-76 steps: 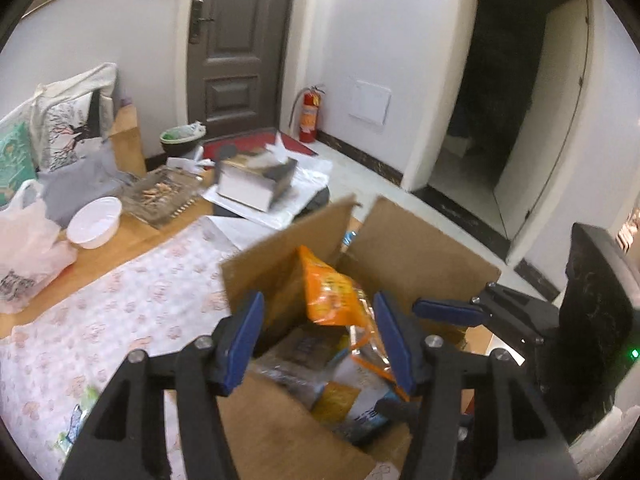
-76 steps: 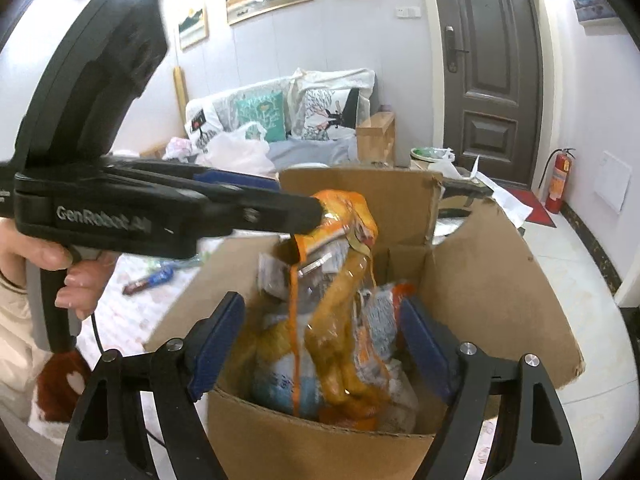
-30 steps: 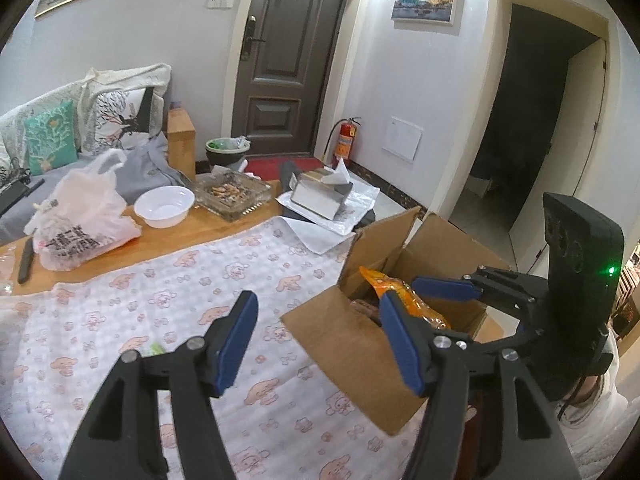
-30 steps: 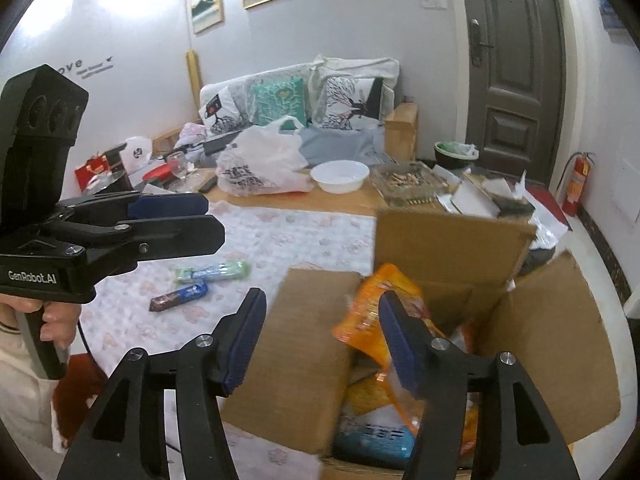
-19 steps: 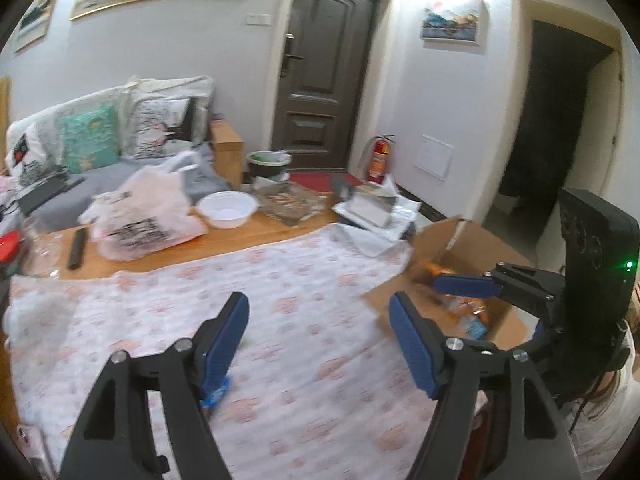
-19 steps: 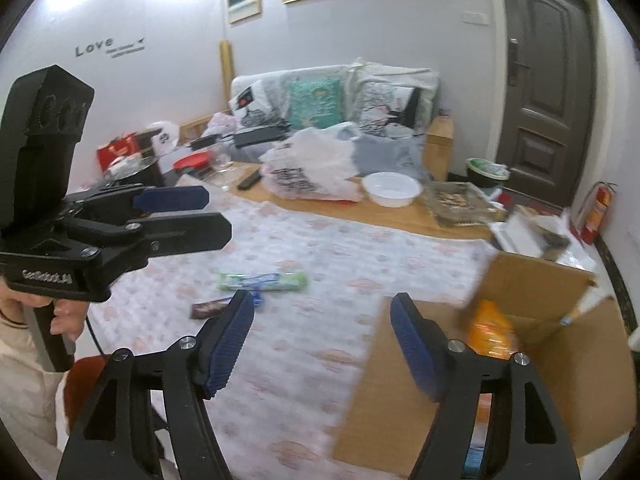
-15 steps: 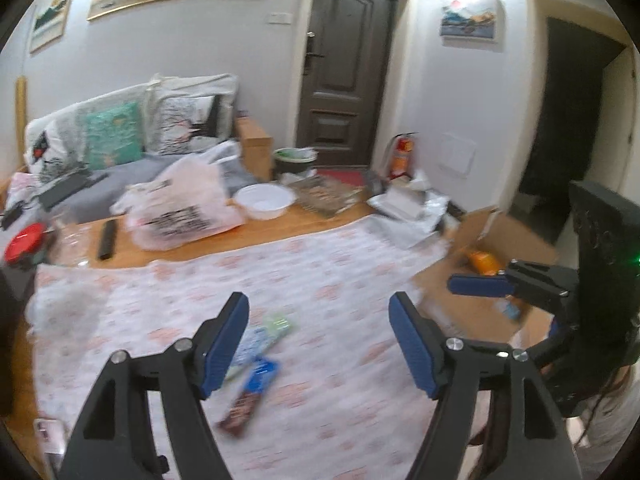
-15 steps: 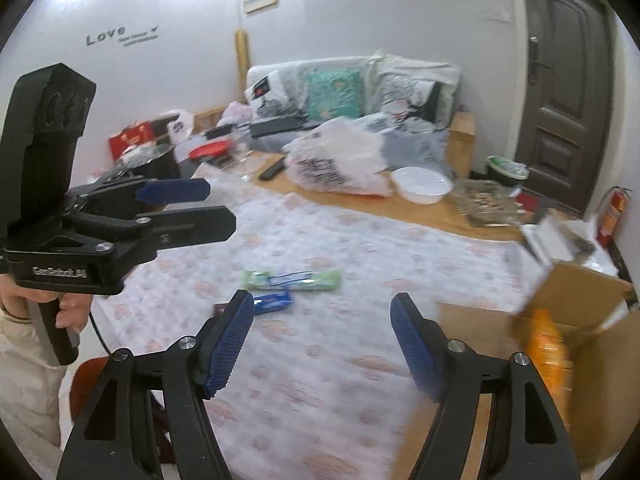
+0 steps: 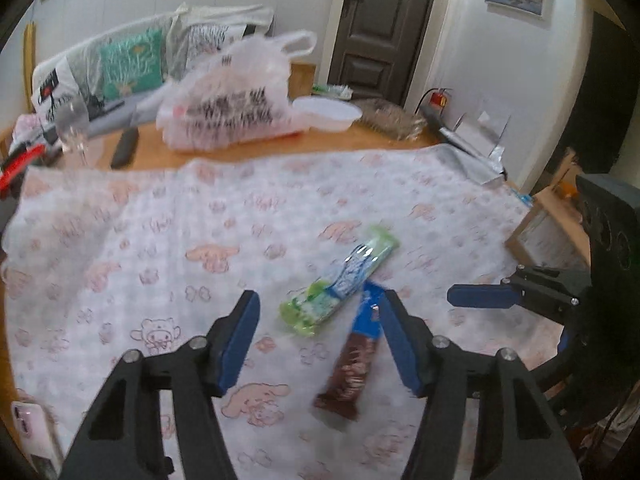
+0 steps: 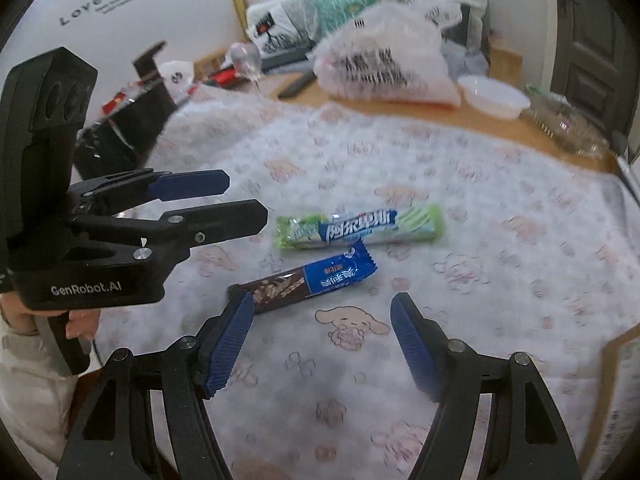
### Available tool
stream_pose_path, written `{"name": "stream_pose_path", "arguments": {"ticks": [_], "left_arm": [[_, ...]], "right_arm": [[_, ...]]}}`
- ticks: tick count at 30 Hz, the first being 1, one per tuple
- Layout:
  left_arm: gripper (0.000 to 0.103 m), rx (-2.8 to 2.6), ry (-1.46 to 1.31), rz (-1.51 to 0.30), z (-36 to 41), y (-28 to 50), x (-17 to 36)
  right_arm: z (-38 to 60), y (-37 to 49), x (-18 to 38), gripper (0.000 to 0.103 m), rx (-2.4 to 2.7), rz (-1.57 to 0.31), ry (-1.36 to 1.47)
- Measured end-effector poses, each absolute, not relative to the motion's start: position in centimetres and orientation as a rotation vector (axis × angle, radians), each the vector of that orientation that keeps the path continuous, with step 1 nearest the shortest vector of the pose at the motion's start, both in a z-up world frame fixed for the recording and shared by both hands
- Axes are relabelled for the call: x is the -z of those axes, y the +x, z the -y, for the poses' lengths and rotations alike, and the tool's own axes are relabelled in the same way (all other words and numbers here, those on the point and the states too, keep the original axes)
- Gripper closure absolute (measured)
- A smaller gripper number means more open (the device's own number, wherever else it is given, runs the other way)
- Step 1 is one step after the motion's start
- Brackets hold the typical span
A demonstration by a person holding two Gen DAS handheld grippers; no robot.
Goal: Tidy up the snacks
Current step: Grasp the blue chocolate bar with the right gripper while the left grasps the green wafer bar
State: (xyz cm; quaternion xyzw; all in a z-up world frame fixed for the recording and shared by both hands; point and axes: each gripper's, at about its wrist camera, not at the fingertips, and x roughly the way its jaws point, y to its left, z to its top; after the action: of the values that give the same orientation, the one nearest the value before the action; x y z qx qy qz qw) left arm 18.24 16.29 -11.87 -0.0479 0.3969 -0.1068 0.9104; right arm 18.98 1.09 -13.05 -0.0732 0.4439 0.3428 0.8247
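Observation:
A green and blue snack pack (image 9: pixel 340 280) (image 10: pixel 360 227) and a brown and blue wafer bar (image 9: pixel 356 356) (image 10: pixel 308 278) lie side by side on the patterned tablecloth (image 9: pixel 160 248). My left gripper (image 9: pixel 320 336) is open and empty, just above the table, with the two snacks between and ahead of its fingers. My right gripper (image 10: pixel 322 338) is open and empty, a little short of the wafer bar. The left gripper also shows in the right wrist view (image 10: pixel 224 200), left of the snacks. The cardboard box (image 9: pixel 548 220) (image 10: pixel 616 392) shows only at the right edge.
A white plastic bag (image 9: pixel 228 100), a white bowl (image 9: pixel 326 114), a glass tray (image 9: pixel 390 120), a wine glass (image 9: pixel 74 124) and a remote (image 9: pixel 124 148) stand on the bare wood at the table's far side. A phone (image 9: pixel 28 432) lies at the near left corner.
Both grippers have swung left, away from the cardboard box, and come down toward the two snacks on the tablecloth. Both stay open and empty.

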Motion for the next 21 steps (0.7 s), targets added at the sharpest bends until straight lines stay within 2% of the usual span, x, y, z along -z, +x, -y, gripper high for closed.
{"name": "stream_pose_path", "arguments": {"ticks": [2, 5, 8, 21], "left_arm": [[0.045, 0.229, -0.123, -0.831, -16.9, 18.9, 12.7], [0.055, 0.243, -0.139, -0.846, -17.5, 19.3, 13.4], [0.058, 0.257, -0.177, -0.859, -18.1, 19.8, 13.9], [0.058, 0.252, -0.179, -0.863, -17.9, 20.5, 14.3]], "right_arm": [[-1.8, 19.6, 14.0, 0.034, -0.718, -0.961, -0.143], [-3.0, 20.2, 15.0, 0.031, -0.713, -0.976, -0.141], [-4.0, 20.7, 15.6, 0.031, -0.694, -0.983, -0.164], [-4.1, 20.8, 16.4, 0.033, -0.634, -0.94, -0.335]]}}
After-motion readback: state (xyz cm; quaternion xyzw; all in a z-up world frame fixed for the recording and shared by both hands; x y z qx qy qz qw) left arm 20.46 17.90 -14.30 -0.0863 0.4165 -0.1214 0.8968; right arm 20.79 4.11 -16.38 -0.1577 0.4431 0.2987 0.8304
